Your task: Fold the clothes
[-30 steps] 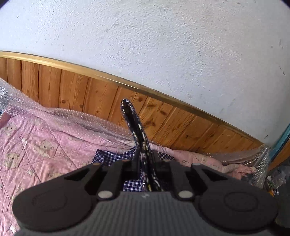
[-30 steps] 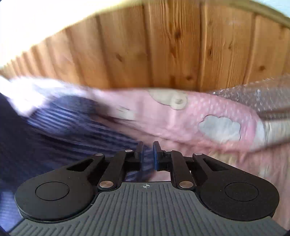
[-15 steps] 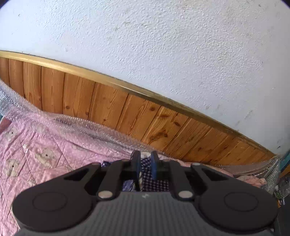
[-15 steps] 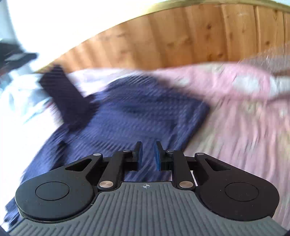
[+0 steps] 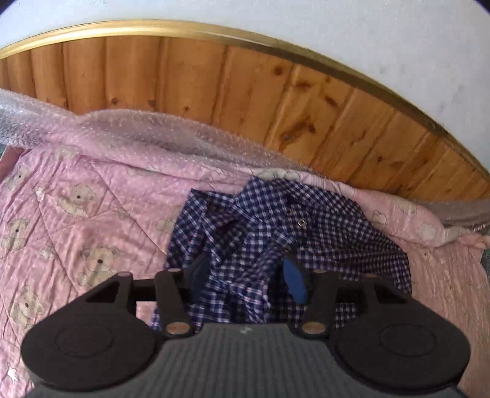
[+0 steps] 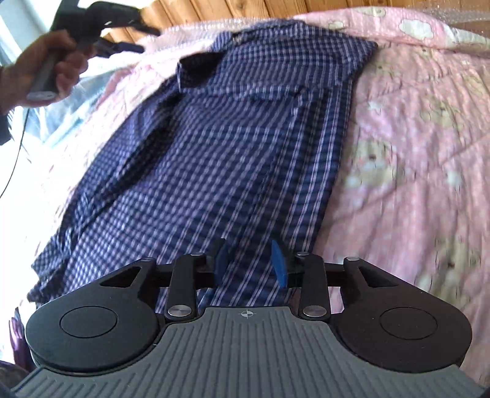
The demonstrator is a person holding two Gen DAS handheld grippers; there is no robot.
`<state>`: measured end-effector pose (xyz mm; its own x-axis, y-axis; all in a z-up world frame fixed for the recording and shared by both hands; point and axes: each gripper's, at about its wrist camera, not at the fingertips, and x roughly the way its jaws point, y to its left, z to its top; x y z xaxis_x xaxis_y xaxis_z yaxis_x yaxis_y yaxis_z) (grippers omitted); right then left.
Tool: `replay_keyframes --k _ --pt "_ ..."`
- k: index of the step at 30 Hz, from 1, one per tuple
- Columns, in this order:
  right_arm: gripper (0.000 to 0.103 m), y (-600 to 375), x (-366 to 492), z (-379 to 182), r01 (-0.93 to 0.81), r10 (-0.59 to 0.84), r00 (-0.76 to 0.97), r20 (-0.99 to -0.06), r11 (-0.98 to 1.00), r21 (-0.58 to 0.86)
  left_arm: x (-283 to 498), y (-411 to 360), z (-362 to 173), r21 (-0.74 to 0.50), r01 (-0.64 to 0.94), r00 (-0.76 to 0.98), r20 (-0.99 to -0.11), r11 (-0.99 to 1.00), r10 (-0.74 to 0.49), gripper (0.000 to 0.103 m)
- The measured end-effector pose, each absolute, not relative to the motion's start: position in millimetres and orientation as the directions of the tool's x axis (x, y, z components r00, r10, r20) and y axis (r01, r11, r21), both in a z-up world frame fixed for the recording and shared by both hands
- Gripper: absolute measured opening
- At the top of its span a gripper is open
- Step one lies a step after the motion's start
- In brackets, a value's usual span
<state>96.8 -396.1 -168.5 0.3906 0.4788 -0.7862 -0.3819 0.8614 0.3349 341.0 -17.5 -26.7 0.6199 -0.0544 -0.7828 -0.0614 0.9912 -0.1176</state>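
A navy and white checked shirt (image 6: 214, 147) lies spread lengthwise on the pink bear-print quilt (image 6: 413, 137), collar toward the headboard. My right gripper (image 6: 250, 264) hovers open over the shirt's near end, nothing between its blue pads. In the left wrist view the same shirt (image 5: 275, 232) looks rumpled at its collar end near the headboard. My left gripper (image 5: 248, 278) is open just above that crumpled cloth. In the right wrist view the left gripper (image 6: 104, 18) shows at top left, held by a person's hand (image 6: 58, 64).
A wooden headboard (image 5: 245, 88) with a brass rim rises behind the bed, below a white wall. Bubble wrap (image 5: 137, 128) drapes along the quilt's (image 5: 76, 214) far edge. A thin cable (image 6: 18, 147) hangs from the left tool.
The left gripper let go of the dark cloth strip it pinched a second ago and opened, tilting down toward the shirt. The right gripper opened and pulled back to the shirt's near end.
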Motion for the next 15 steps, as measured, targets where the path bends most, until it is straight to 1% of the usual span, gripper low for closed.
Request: replay_keyframes --k 1,3,5,6,7,8,9,11,13,15 --pt "0.043 -395 94 -170 -0.381 0.474 0.390 -0.790 0.863 0.330 347 -28 -35 -0.062 -0.045 0.619 -0.785 0.997 -0.021 0.063" --pt "0.045 -391 89 -173 -0.386 0.465 0.390 -0.795 0.866 0.317 360 -48 -53 0.051 -0.011 0.619 -0.784 0.999 0.047 0.072" --pt "0.047 -386 86 -174 -0.396 0.458 0.392 -0.798 0.867 0.303 372 -69 -70 0.163 0.022 0.621 -0.776 0.986 0.114 0.071" --pt "0.049 -386 87 -174 -0.400 0.462 0.389 -0.797 0.864 0.305 379 -79 -79 0.218 0.038 0.623 -0.769 0.975 0.147 0.066" --pt "0.050 -386 88 -174 -0.404 0.467 0.387 -0.795 0.861 0.309 385 -90 -88 0.272 0.055 0.625 -0.760 0.961 0.180 0.055" --pt "0.051 -386 88 -174 -0.407 0.472 0.384 -0.794 0.858 0.313 391 -100 -96 0.326 0.071 0.628 -0.749 0.943 0.212 0.020" --pt "0.052 -386 89 -174 -0.411 0.477 0.381 -0.792 0.855 0.317 397 -94 -102 0.308 0.060 0.599 -0.772 0.949 0.213 0.004" --pt "0.053 -389 92 -175 -0.409 0.495 0.369 -0.787 0.847 0.340 399 -75 -97 0.230 -0.005 0.595 -0.782 0.973 0.188 0.002" --pt "0.053 -395 97 -175 -0.394 0.523 0.349 -0.778 0.835 0.384 387 -57 -75 0.104 -0.053 0.644 -0.757 0.993 0.114 0.001" --pt "0.052 -405 106 -176 -0.355 0.562 0.331 -0.758 0.818 0.452 362 -46 -42 -0.059 -0.017 0.739 -0.673 0.998 -0.028 0.001"
